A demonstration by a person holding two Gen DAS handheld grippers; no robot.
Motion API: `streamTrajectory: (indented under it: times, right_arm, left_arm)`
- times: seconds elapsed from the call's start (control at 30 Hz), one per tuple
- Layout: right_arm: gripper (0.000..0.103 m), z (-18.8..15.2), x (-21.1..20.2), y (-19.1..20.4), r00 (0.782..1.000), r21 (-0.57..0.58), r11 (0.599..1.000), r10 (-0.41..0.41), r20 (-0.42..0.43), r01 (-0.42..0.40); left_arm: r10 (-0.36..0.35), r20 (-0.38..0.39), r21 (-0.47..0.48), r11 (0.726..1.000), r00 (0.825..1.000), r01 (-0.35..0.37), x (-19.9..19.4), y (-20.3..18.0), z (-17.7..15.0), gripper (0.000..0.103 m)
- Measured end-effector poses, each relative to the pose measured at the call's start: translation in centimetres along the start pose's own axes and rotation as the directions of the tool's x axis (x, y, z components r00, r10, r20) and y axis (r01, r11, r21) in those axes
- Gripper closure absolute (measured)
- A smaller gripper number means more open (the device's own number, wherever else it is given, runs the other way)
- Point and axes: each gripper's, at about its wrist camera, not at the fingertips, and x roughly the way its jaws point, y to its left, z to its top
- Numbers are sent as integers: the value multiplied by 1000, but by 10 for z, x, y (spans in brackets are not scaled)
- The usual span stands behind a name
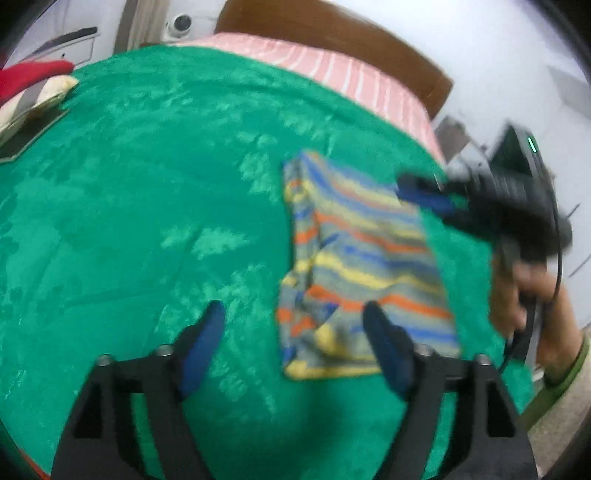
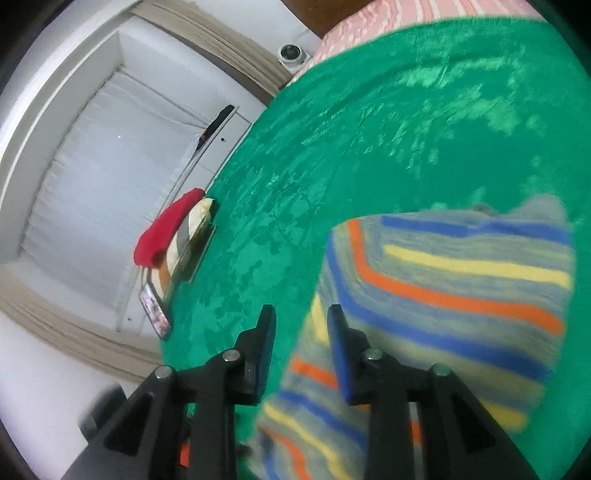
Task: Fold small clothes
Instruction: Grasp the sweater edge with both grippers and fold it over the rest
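Note:
A small garment [image 1: 362, 258] with blue, yellow and orange stripes on grey lies folded on the green cloth [image 1: 147, 184] that covers the bed. My left gripper [image 1: 295, 321] hangs just above the garment's near left corner, open wide with nothing between its fingers. A hand holds my right gripper [image 1: 410, 188] over the garment's far right corner. In the right wrist view the right gripper [image 2: 301, 321] is open a little. The garment's edge [image 2: 443, 295] runs beneath its right finger, and no fabric is pinched.
A stack of folded clothes with a red piece on top [image 2: 166, 229] sits on a dark tray at the cloth's edge, with a phone [image 2: 155, 314] beside it. Pink striped bedding [image 1: 351, 77] and a wooden headboard [image 1: 332, 33] lie beyond the green cloth.

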Motion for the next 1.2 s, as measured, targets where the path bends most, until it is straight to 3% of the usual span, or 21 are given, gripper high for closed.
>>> streamTrajectory:
  times: [0.1, 0.17, 0.2, 0.23, 0.3, 0.37, 0.43, 0.5, 0.53, 0.6, 0.67, 0.73, 0.77, 0.8, 0.83, 0.87, 0.97, 1.03, 1.2]
  right_arm:
    - [72, -36, -43, 10, 997, -133, 988, -74, 4, 74]
    - [64, -68, -56, 9, 992, -178, 977, -126, -20, 120]
    - [58, -82, -56, 6, 987, -186, 972, -155, -36, 146]
    - [56, -100, -53, -2, 978, -192, 965, -195, -74, 178]
    - [56, -138, -40, -17, 939, -207, 949, -280, -200, 239]
    - [55, -153, -55, -22, 949, -189, 956, -259, -182, 224]
    - [50, -151, -80, -31, 967, -102, 972, -223, -123, 211]
    - [26, -132, -98, -45, 982, -10, 983, -186, -16, 185]
    - [23, -120, -102, -53, 984, 32, 984, -178, 27, 177]
    - [22, -97, -101, -68, 985, 96, 984, -159, 70, 152]
    - [22, -68, -79, -88, 992, 185, 979, -101, 74, 86]
    - [22, -51, -51, -100, 995, 248, 967, -80, 63, 62]
    - [22, -47, -38, -101, 996, 263, 963, -76, 54, 59]
    - [27, -45, -22, -105, 997, 283, 957, -74, 30, 62]
    - [35, -45, -11, -103, 997, 281, 957, -78, 18, 70]
    - [54, -46, -1, -92, 993, 235, 965, -119, 5, 114]
    - [75, -49, -4, -55, 951, 44, 950, -309, 17, 308]
    - [77, -51, -17, -30, 923, -53, 923, -377, 75, 381]
    - [77, -50, -60, 6, 895, -136, 894, -397, 203, 428]
  left_arm:
    - [17, -23, 61, 998, 1000, -15, 14, -12, 14, 20]
    - [133, -87, 126, 984, 987, -122, 40, -20, 15, 27]
    - [203, -135, 154, 971, 970, -182, 54, -20, 10, 32]
    - [227, -155, 168, 965, 961, -201, 63, -18, 13, 32]
    - [248, -148, 193, 957, 957, -218, 57, -17, 9, 28]
    - [259, -142, 196, 953, 955, -229, 44, -15, 16, 19]
    - [188, -112, 149, 974, 976, -171, 33, -7, 33, 12]
    - [109, -111, 107, 990, 988, -97, 41, 0, 59, 5]
    - [76, -134, 96, 993, 988, -64, 52, 3, 69, 5]
    - [42, -235, 89, 996, 971, -21, 86, 5, 84, 5]
    - [46, -335, 95, 995, 941, -15, 122, 4, 92, 6]
    - [71, -328, 132, 991, 942, -29, 137, -7, 96, 6]
    - [72, -323, 147, 989, 944, -25, 140, -13, 96, 13]
    - [75, -321, 173, 985, 944, -20, 142, -20, 96, 40]
    - [77, -319, 210, 978, 945, -8, 144, -30, 93, 59]
    - [75, -329, 229, 973, 941, 3, 143, -39, 90, 81]
    - [68, -283, 210, 978, 957, -8, 129, -49, 94, 86]
    - [22, -235, 186, 982, 972, 23, 107, -57, 95, 86]
    - [-28, -126, 233, 971, 992, 57, 73, -101, 113, 85]
